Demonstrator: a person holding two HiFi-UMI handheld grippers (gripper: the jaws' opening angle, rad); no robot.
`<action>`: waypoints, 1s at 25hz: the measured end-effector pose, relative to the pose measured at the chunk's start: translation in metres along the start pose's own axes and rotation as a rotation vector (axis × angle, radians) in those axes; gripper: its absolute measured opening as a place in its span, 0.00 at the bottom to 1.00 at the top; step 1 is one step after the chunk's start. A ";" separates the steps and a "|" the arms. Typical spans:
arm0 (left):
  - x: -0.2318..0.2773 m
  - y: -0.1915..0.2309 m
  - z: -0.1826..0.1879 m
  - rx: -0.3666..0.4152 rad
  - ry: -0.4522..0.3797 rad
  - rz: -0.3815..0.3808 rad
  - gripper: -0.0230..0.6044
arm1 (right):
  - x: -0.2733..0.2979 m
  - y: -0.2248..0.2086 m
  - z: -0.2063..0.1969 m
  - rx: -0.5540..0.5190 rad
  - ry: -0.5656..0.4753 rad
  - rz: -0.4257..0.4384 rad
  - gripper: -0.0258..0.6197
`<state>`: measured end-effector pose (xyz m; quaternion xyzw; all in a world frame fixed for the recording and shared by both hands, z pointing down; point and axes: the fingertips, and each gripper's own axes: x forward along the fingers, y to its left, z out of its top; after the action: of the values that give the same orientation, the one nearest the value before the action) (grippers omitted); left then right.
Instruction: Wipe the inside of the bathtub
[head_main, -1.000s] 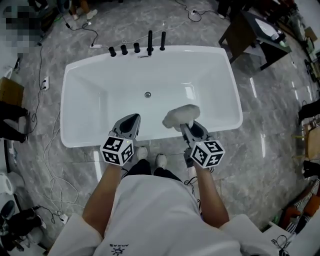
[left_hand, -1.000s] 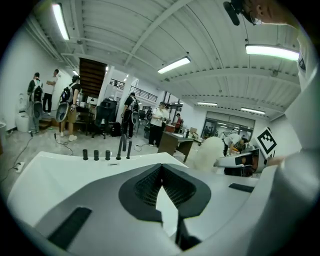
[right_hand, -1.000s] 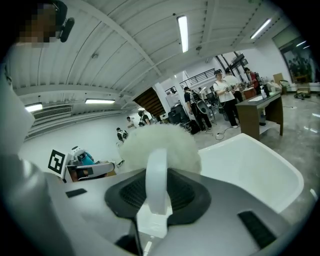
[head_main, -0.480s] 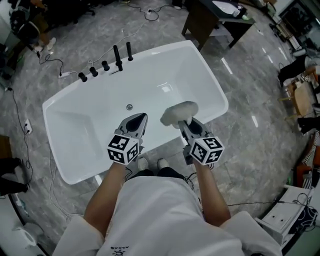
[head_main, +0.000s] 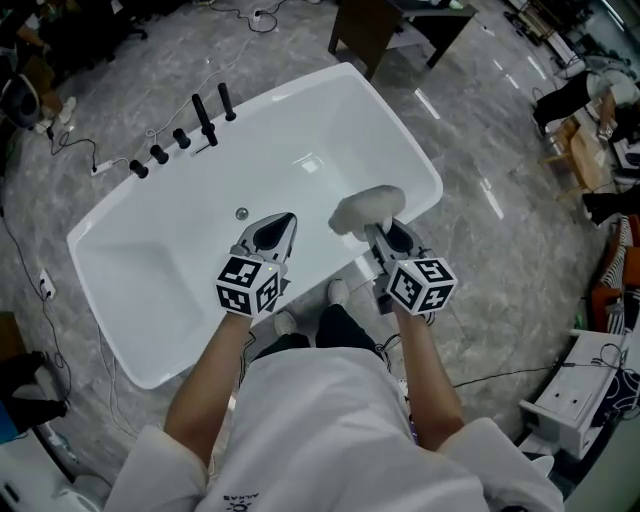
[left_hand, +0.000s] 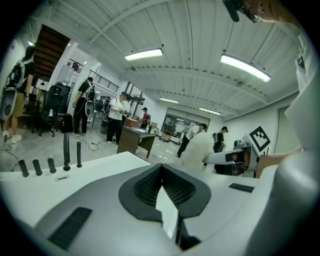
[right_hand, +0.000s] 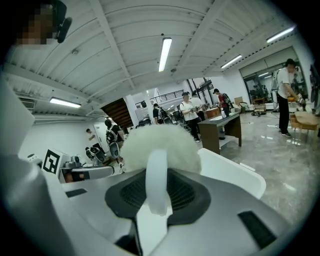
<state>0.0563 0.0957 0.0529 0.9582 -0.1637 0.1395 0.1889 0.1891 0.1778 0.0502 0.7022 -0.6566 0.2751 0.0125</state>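
**Holding a duster over the tub**

You stand at the near long side of the white bathtub (head_main: 150, 260), which lies at a slant across the grey stone floor (head_main: 480, 250). Your right gripper (head_main: 378, 232) is clamped on the white loop handle (right_hand: 156, 180) of a fluffy white duster (head_main: 367, 208), which hangs above the tub's near wall, toward its right end. Whether the duster touches the tub cannot be told. Your left gripper (head_main: 284, 220) hangs beside it over the same near wall, jaws pressed together with nothing between them. The drain (head_main: 241, 213) sits on the tub's bottom just beyond the left gripper. A row of black taps (head_main: 180, 130) stands on the far rim. A dark desk (head_main: 385, 25) stands on the floor beyond the tub's far right corner.
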 end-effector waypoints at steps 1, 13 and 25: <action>0.005 -0.001 0.001 0.002 0.000 -0.002 0.05 | 0.001 -0.004 0.002 0.002 -0.001 -0.002 0.20; 0.105 0.010 0.010 -0.005 0.034 0.071 0.06 | 0.064 -0.085 0.028 0.002 0.040 0.091 0.20; 0.227 0.087 0.023 -0.012 0.010 0.223 0.06 | 0.214 -0.209 0.056 -0.106 0.108 0.133 0.20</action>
<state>0.2350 -0.0489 0.1342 0.9321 -0.2692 0.1633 0.1788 0.4013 -0.0103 0.1608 0.6397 -0.7136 0.2775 0.0667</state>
